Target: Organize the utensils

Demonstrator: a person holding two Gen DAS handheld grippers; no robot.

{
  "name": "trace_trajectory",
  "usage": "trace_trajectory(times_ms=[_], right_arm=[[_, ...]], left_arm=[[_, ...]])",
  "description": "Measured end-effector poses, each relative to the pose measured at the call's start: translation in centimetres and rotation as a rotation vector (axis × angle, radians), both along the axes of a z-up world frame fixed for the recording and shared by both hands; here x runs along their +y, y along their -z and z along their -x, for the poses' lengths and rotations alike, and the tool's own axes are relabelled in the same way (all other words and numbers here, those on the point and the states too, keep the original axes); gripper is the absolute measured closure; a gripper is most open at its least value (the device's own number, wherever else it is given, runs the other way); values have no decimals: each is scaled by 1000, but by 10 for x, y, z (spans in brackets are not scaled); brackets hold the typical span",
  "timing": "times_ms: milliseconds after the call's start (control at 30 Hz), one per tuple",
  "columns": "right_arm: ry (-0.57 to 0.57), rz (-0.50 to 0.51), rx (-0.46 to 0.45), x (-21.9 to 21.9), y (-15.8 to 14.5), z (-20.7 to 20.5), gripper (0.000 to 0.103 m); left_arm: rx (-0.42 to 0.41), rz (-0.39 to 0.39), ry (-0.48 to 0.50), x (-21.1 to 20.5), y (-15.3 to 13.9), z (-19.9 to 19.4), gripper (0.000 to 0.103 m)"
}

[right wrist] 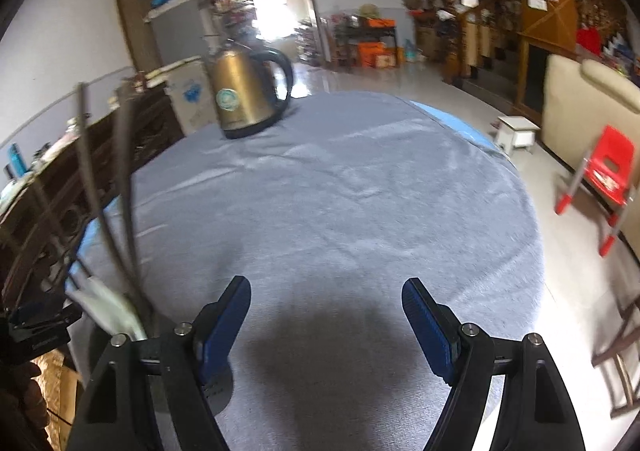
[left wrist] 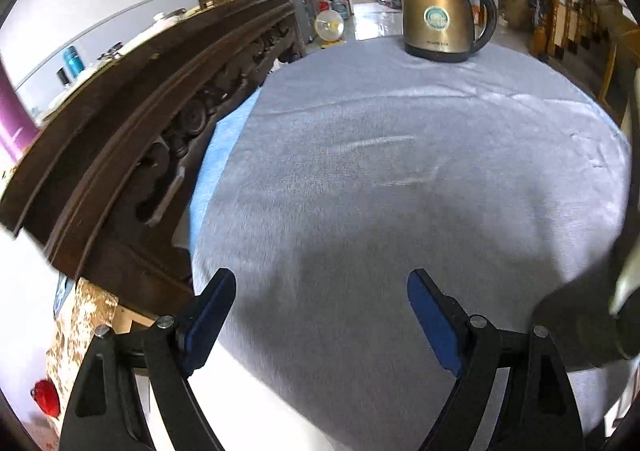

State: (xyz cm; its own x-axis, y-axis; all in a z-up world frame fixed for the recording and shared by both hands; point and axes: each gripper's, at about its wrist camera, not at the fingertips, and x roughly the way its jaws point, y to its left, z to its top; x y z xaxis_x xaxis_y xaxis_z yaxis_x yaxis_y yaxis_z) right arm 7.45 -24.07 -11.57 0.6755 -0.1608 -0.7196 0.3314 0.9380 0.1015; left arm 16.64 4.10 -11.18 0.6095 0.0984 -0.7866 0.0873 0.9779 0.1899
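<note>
Blurred, thin grey metal utensils [right wrist: 124, 187] stand bunched upright left of both empty, released claws [right wrist: 326, 307].

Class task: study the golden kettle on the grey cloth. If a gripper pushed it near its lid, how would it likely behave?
The kettle looks tall over a narrower dark base, so a high push would probably tip it. Its metal looks smooth, likely slippery. The grey cloth might bunch.
</note>
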Motion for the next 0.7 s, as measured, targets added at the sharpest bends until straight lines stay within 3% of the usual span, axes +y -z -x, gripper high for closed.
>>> trace_trajectory(times_ms=[300, 533, 700], right_arm=[[-148, -132, -67, -3, 4, 42, 22], [-184, -243, -105, -22, 4, 65, 22], [-206, -283, -101, -32, 6, 69, 22]], left_arm=[[-18, 13, -4, -48, -33, 57, 15], [-18, 12, -41, -76, -59, 83, 15], [-63, 13, -92, -82, -76, 99, 15]])
